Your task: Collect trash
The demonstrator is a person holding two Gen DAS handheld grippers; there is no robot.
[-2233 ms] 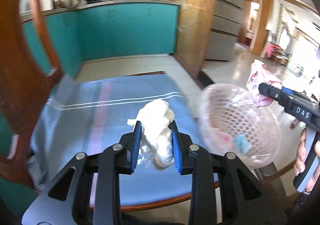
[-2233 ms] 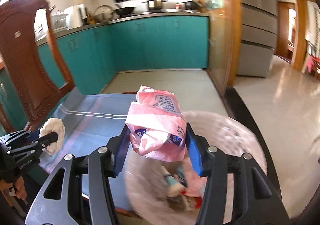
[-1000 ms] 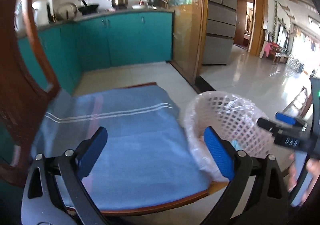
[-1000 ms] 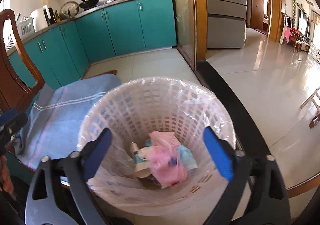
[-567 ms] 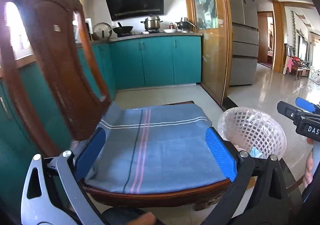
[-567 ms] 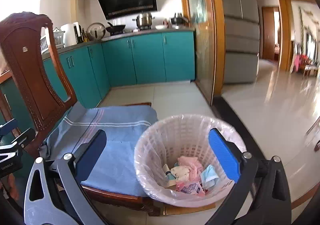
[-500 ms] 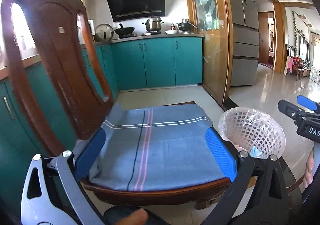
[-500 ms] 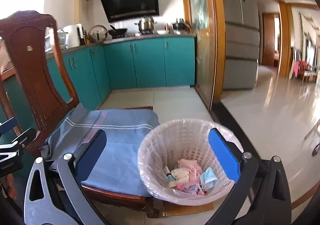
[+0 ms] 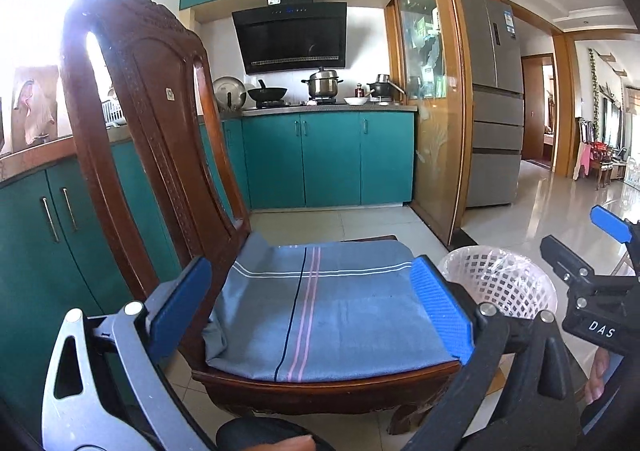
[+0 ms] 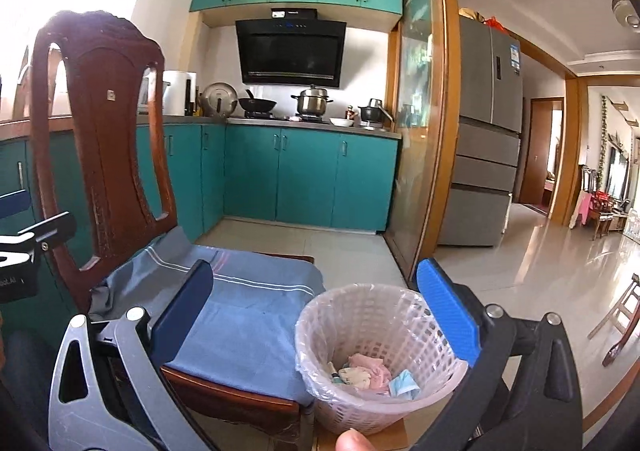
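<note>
A chair [image 10: 120, 179] stands left with a cloth [image 10: 240, 315] spread on its seat. Just right of the seat, a waste basket [image 10: 372, 315] sits on the floor [image 10: 540, 291], trash [image 10: 368, 371] inside. Far behind, pots [image 10: 312, 101] stand on the counter [image 10: 280, 122]; a refrigerator [image 10: 484, 151] stands far right.

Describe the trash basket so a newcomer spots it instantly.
Find the wooden chair with the blue cloth on its seat. On the floor at the seat's right front corner stands the trash basket: white lattice plastic, clear bag liner, crumpled pink and blue scraps inside.
</note>
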